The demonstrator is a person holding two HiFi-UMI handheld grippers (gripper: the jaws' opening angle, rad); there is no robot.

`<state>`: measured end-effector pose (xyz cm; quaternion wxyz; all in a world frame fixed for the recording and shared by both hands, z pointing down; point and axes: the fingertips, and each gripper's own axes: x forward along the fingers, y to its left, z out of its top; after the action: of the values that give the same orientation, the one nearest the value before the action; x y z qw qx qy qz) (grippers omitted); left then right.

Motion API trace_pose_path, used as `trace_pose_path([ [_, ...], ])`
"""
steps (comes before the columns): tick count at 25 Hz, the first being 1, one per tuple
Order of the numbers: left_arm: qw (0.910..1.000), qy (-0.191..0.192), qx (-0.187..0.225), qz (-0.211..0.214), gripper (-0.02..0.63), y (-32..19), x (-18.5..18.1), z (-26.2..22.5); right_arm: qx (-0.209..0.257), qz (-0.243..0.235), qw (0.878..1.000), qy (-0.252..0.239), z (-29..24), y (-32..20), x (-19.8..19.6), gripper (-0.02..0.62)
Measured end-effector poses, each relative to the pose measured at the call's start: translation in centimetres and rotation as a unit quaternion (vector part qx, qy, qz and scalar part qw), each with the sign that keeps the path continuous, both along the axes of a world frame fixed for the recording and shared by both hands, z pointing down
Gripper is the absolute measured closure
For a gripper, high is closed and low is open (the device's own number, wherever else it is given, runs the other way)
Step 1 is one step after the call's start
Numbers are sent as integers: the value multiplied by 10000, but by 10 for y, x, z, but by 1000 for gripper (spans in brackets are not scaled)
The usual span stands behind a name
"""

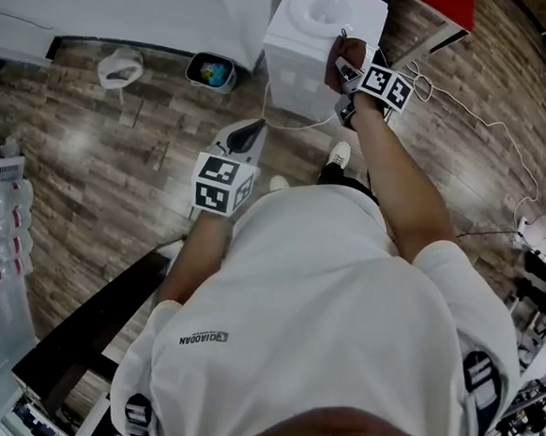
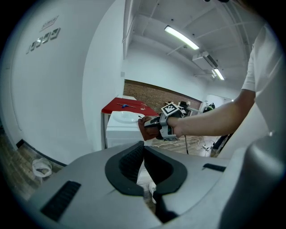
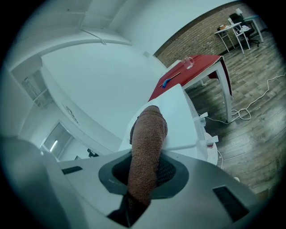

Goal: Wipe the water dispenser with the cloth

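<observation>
clamping brown terry cloth point(image 3: 148, 143) in right gripper point(image 3: 145, 174) jaws
pressing cloth onto top edge of white box-shaped plastic water dispenser point(image 1: 300, 50); holding left gripper point(image 2: 143, 150) low above brown wood-plank floor point(image 1: 118, 153), well apart from dispenser, jaws closed together, gripping nothing.

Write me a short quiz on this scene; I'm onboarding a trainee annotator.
1. True or false: the left gripper holds the cloth.
2. The right gripper presses the cloth against: A) the floor, B) the top of the water dispenser, C) the red table.
3. Fill in (open or shut): the left gripper's fingers are ___.

Key: 1 false, because the right gripper holds it; 2 B; 3 shut, with nothing between them.
</observation>
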<state>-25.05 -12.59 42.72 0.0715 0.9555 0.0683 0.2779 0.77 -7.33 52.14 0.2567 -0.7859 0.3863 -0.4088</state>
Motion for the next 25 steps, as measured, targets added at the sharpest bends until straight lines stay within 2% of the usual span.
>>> trace_pose_path([
  [16,9997,100,90,220,609,12,-4,-7,-295,619,9975,167,6,84,16,543],
  [18,9997,107,86,188,609,11,-6,-6,-484,635,9963,322,6,94,19,543],
  [20,9998,106,71,150,610,8,-9,-5,-988,517,9909,756,2,104,21,543],
  [21,9999,100,56,124,610,7,-10,-4,-1402,360,9829,1141,-2,107,22,543],
  [22,9999,90,38,95,610,5,-12,-1,-1892,123,9679,1650,-8,107,22,543],
  [23,9999,78,17,67,610,4,-13,1,-2397,-185,9442,2253,-16,104,20,543],
  [24,10000,63,-5,43,610,3,-15,4,-2861,-533,9119,2893,-25,97,16,543],
  [25,10000,48,-28,27,609,2,-16,6,-3257,-888,8735,3508,-33,86,10,543],
])
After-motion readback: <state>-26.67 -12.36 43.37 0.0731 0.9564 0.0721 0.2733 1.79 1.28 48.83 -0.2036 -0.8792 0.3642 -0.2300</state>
